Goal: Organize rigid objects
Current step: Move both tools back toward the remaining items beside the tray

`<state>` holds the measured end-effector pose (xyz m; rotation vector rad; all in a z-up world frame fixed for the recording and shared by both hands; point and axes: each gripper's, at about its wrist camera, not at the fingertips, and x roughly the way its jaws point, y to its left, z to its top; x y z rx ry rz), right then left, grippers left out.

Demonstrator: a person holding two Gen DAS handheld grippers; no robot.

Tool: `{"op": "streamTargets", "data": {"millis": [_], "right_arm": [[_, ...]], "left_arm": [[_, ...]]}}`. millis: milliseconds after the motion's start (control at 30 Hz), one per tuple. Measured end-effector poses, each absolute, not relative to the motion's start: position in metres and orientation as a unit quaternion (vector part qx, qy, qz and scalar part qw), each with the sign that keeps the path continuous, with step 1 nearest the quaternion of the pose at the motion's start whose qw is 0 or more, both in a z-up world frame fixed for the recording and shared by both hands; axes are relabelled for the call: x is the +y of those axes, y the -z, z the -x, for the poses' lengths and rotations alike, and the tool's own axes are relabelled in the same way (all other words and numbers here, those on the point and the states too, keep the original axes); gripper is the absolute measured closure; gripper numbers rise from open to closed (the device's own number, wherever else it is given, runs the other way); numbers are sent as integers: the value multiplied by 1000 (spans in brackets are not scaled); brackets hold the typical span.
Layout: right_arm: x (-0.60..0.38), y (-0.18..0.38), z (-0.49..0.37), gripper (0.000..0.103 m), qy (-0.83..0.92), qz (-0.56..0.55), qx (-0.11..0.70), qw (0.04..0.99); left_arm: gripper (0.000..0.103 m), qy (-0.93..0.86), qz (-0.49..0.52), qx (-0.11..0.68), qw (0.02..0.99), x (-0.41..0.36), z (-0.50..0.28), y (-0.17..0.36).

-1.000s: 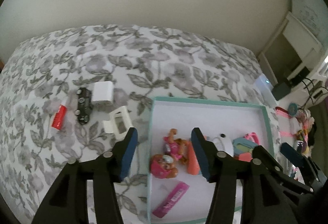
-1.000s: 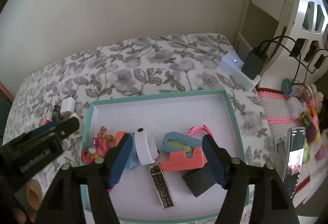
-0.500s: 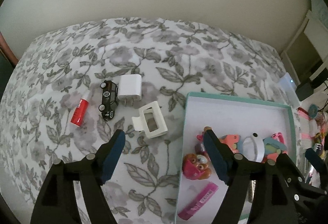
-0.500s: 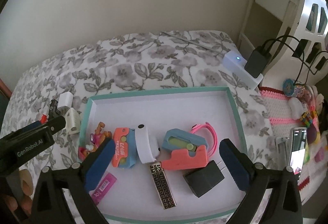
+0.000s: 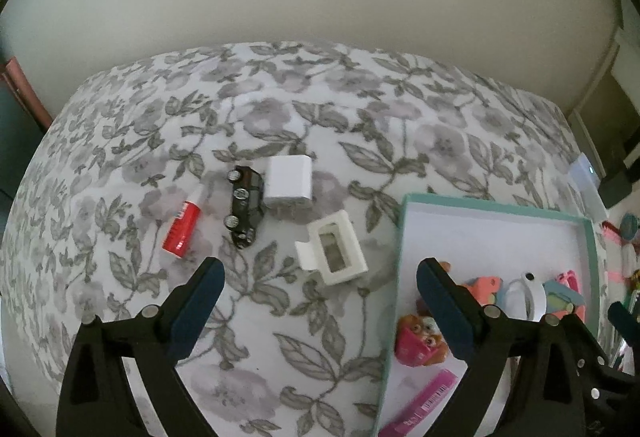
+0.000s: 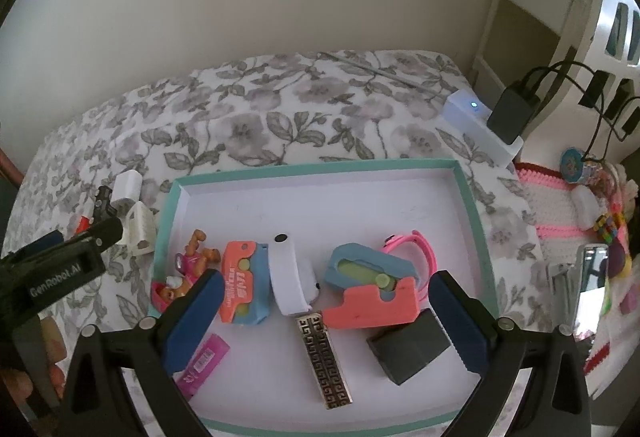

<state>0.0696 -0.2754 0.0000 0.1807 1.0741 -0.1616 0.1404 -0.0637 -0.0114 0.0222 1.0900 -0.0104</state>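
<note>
Your left gripper [image 5: 318, 311] hangs over the floral bedspread [image 5: 360, 117], jaws just opened wide, nothing between them. Four things remain outside the tray [image 5: 496, 205]: the white clip [image 5: 332, 248] just beyond the fingers and slightly right of centre, then farther and left the white charger [image 5: 289, 183], the black toy car [image 5: 245, 205] touching it, and the red tube [image 5: 182, 225] leftmost.

The clip is nearest; its long axis runs diagonally, near-right to far-left, so the jaws look to need a slight turn to span its short sides. That is a judgement.

Your right gripper [image 6: 326, 317] sits over the tray, fingers spread fully, empty. It is well apart from the loose items; the left hand is the one placed for them.

The right view shows tray contents the left clips: black cube [image 6: 412, 347], patterned bar [image 6: 325, 359], pink watch [image 6: 416, 253]. The left view alone shows the clip's outline clearly.
</note>
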Motion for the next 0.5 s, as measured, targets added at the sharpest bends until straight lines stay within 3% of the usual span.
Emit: {"op": "streamTargets", "data": {"millis": [267, 500], "right_arm": [[-262, -6, -71, 0, 59, -71, 468, 879], [-249, 4, -80, 0, 47, -76, 483, 871]], "left_arm": [[6, -15, -7, 487, 873, -40, -143, 4], [6, -36, -6, 464, 885, -14, -147, -7]]}}
